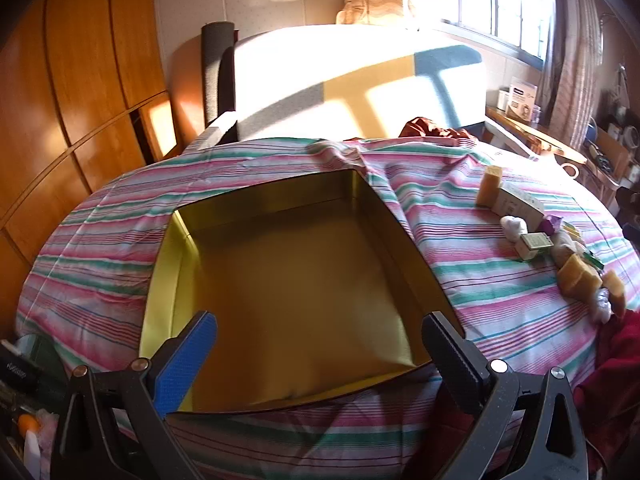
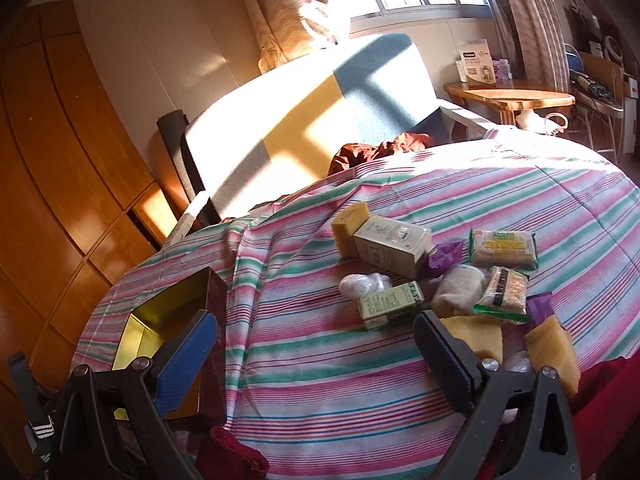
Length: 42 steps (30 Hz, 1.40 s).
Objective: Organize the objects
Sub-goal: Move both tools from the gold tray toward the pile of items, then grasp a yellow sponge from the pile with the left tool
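Observation:
An empty gold metal tin (image 1: 280, 280) lies open on the striped bedspread; its corner shows at the left of the right wrist view (image 2: 168, 308). My left gripper (image 1: 320, 336) is open and empty, hovering over the tin's near edge. My right gripper (image 2: 316, 336) is open and empty above the bedspread. Just beyond it lies a pile: a small green-white box (image 2: 390, 306), a larger beige box (image 2: 392, 246), yellow soap-like blocks (image 2: 350, 228), snack packets (image 2: 504, 248), a white bundle (image 2: 456, 290) and purple wrappers (image 2: 444, 258). The pile shows at the right in the left wrist view (image 1: 536, 236).
The striped bedspread (image 2: 360, 380) covers a rounded bed. A headboard cushion (image 1: 352, 80) and a red-brown cloth (image 2: 380, 150) lie at the far end. A wooden wardrobe (image 1: 68, 100) stands left, a wooden side table (image 2: 516, 98) right. Red fabric (image 2: 612, 400) lies at the near right.

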Motion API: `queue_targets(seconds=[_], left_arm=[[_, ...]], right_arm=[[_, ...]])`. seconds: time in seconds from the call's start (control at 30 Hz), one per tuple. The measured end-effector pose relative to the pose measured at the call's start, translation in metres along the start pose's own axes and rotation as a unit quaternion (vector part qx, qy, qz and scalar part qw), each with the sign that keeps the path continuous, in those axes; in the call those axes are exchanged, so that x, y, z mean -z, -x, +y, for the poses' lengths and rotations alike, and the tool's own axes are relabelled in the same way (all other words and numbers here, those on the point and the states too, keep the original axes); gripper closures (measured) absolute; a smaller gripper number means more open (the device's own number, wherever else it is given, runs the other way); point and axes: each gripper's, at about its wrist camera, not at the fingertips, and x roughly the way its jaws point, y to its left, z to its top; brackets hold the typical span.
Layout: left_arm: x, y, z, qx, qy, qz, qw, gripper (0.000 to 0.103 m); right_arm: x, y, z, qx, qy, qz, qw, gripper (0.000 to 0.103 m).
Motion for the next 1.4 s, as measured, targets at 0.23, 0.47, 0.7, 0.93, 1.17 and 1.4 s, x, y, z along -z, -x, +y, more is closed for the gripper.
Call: queue_targets(seconds=[0.23,0.47,0.7,0.93,1.17,1.4], left_arm=[[-0.016,-0.013,-0.057,0.082,-0.062,0.01,0.9946,0.0],[-0.035,-0.037,-0.123,0.142,-0.103,0.04,0.9838,0.0],[-0.045,-0.073,-0.178,0.162,-0.15,0.061,0.9736,0.0],[-0.075,-0.113,-0.204,0.202,-0.114,0.104,0.9671,0.0],[-0.136,-0.148,-0.221,0.21,-0.084,0.094,0.9695,0.0],[-0.18,-0.205,-0.241,0.19,-0.11,0.099,0.9705,0.007]], right_arm=[[-0.018,0.022,-0.067,0.047,-0.06,-0.041,0.996,0.002],[-0.005,0.01,-0.119,0.039,-0.14,-0.033,0.989,0.002],[0.004,0.008,-0.142,-0.031,-0.197,-0.038,0.979,0.002],[0.004,0.006,-0.141,-0.047,-0.196,-0.038,0.979,0.002],[0.004,0.003,-0.141,-0.055,-0.197,-0.028,0.978,0.002],[0.004,-0.006,-0.143,-0.072,-0.2,-0.002,0.977,0.002]])
